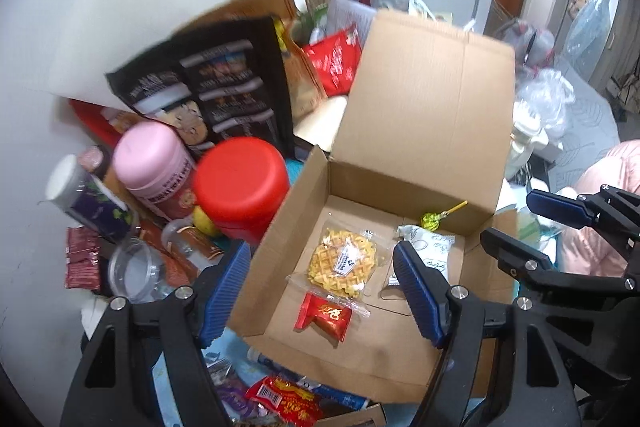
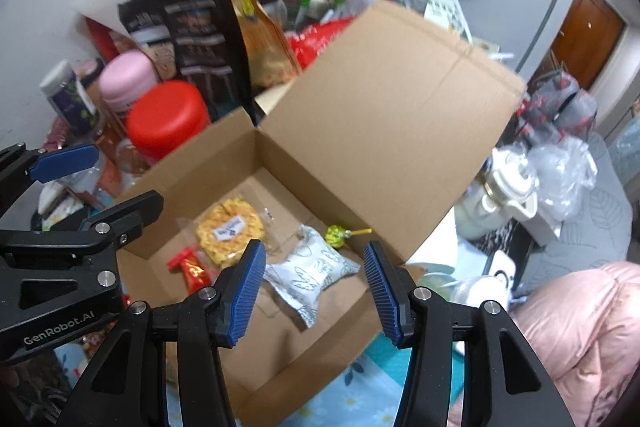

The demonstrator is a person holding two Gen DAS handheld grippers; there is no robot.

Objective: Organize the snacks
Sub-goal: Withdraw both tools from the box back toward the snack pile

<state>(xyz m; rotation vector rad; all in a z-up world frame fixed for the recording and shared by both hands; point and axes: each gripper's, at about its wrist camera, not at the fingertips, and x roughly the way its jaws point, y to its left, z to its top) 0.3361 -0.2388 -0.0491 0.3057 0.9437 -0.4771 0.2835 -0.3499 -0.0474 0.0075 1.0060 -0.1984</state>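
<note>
- My left gripper point(image 1: 320, 291) hangs over the cardboard box point(image 1: 280, 227), jaws apart on nothing; my right gripper point(image 2: 314, 291) hangs likewise, jaws apart and empty.
- In the box, lid flap up: a red candy point(image 1: 323, 317) nearest, a waffle packet point(image 1: 342, 263) touching it, a white snack pouch point(image 2: 316, 273) beside that, a yellow-green lollipop point(image 2: 338, 235) by the far wall.
- Left of the box stand a red-lidded jar point(image 1: 242, 183) and a pink-lidded jar point(image 1: 154, 163).
- Behind them, a black bag point(image 1: 212, 83).

Both wrist cameras look steeply down from close above into the open brown cardboard box point(image 1: 360, 359) point(image 2: 280, 379). The left views from the box's left, the right from its right; each catches the other gripper at its edge.
</note>
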